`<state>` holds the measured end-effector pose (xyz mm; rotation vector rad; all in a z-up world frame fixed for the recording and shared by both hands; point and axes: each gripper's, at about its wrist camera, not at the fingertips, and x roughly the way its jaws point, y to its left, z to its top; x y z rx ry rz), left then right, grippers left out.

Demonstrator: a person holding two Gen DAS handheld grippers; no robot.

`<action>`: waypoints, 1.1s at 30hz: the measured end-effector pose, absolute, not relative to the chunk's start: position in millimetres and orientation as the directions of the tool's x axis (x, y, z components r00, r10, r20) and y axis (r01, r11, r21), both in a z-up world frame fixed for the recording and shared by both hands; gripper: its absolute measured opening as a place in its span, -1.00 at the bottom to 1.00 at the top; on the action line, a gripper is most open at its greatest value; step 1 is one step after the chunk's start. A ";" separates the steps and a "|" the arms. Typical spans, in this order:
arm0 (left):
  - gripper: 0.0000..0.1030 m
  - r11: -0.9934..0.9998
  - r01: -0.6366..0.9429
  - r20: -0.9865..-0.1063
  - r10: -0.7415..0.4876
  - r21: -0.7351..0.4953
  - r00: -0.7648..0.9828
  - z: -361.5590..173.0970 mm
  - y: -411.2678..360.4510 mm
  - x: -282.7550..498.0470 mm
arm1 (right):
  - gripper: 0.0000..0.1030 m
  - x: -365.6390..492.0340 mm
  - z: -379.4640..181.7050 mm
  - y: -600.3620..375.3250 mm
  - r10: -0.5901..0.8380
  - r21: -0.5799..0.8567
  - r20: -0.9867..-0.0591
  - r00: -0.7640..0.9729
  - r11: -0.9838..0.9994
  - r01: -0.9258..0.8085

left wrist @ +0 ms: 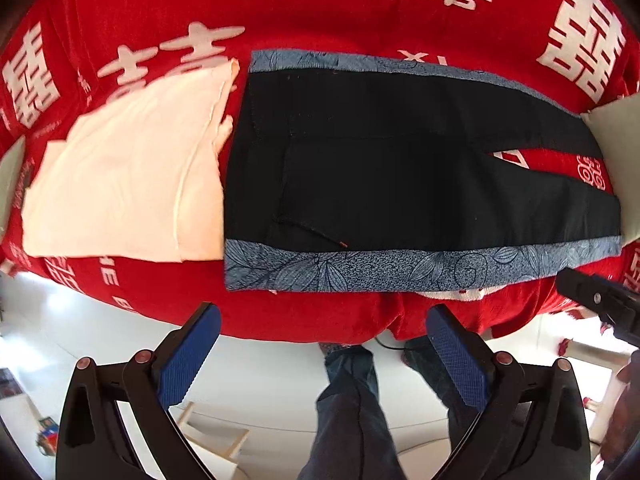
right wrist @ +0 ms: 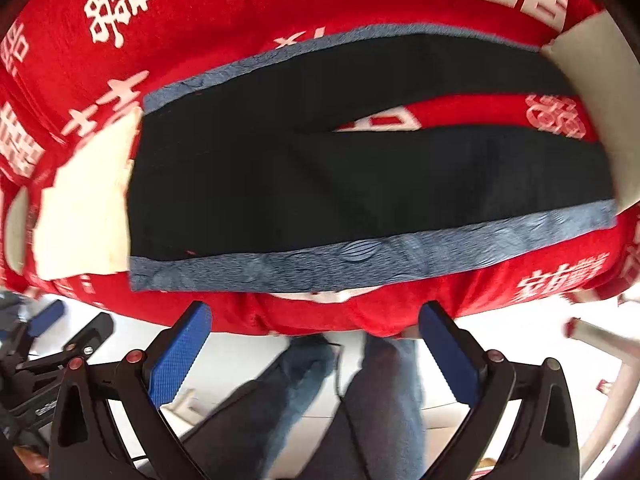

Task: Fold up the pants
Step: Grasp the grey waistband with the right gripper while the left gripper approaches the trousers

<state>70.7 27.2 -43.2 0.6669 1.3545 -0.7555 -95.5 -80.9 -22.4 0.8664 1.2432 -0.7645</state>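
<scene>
In the left wrist view, the left gripper [left wrist: 322, 322] stands with its fingers wide apart and nothing between them; each black plastic arm ends in a blue pad [left wrist: 188, 354] with a fine knurled grid and a toothed edge. In the right wrist view, the right gripper [right wrist: 316, 320] is spread the same way, empty, its blue pads [right wrist: 450, 354] of the same ribbed rubber.

Both sets of fingertips sit low in the frame, just short of the near edge of a red plush cloth [left wrist: 320, 12] printed with large white characters, which drapes over the table edge. Below, between the fingers, a person's legs in blue jeans [left wrist: 352, 408] stand on a pale floor.

The pants [left wrist: 400, 176] lie flat on the cloth, filling the middle of both frames above the fingertips and apart from them. They are black, smooth fabric with visible seam stitching, edged along the near and far sides by a blue band with a leaf print [left wrist: 420, 270]. The waist is toward the left of the frame; the two legs run right, parting in a narrow wedge that shows red cloth.

At left centre, a folded cream fabric [left wrist: 128, 176] lies just beside the waist. The right gripper's black tip also shows at the right edge of the left view.
</scene>
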 end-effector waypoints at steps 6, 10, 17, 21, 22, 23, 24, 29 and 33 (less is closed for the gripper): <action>1.00 0.662 0.741 -0.991 -0.133 -0.111 -0.030 -80.6 36.2 80.7 | 0.98 -100.0 -63.9 -78.3 0.097 0.301 -0.953 0.288 0.431 0.850; 1.00 0.704 0.690 -0.984 -0.157 -0.169 -0.080 -115.0 43.4 86.2 | 0.86 -95.0 -101.5 -74.9 0.171 0.386 -0.922 0.346 0.422 0.821; 0.68 0.751 0.588 -0.954 -0.227 -0.301 -0.198 -168.7 62.8 95.0 | 0.35 -100.4 -172.2 -72.4 0.257 0.515 -0.854 0.453 0.288 0.807; 0.68 0.763 0.546 -0.937 -0.255 -0.346 -0.238 -185.1 70.3 97.6 | 0.35 -104.9 -186.8 -76.1 0.229 0.551 -0.833 0.503 0.264 0.792; 0.68 0.763 0.538 -0.932 -0.262 -0.358 -0.249 -187.2 70.6 98.3 | 0.35 -106.4 -188.9 -78.3 0.221 0.559 -0.828 0.516 0.256 0.788; 0.68 0.762 0.533 -0.929 -0.270 -0.368 -0.255 -188.6 72.3 99.4 | 0.35 -108.8 -190.6 -81.1 0.210 0.572 -0.820 0.533 0.242 0.784; 0.68 0.762 0.526 -0.924 -0.281 -0.379 -0.259 -190.2 72.2 99.6 | 0.35 -111.0 -191.8 -83.7 0.201 0.587 -0.809 0.552 0.224 0.778; 0.68 0.758 0.487 -0.898 -0.324 -0.435 -0.298 -198.7 67.8 101.7 | -0.47 -119.4 -198.1 -93.7 0.188 0.659 -0.748 0.636 0.109 0.744; 0.68 0.752 0.449 -0.873 -0.368 -0.483 -0.321 -198.1 67.4 102.2 | -0.77 -120.9 -182.5 -103.1 0.166 0.709 -0.702 0.693 0.077 0.701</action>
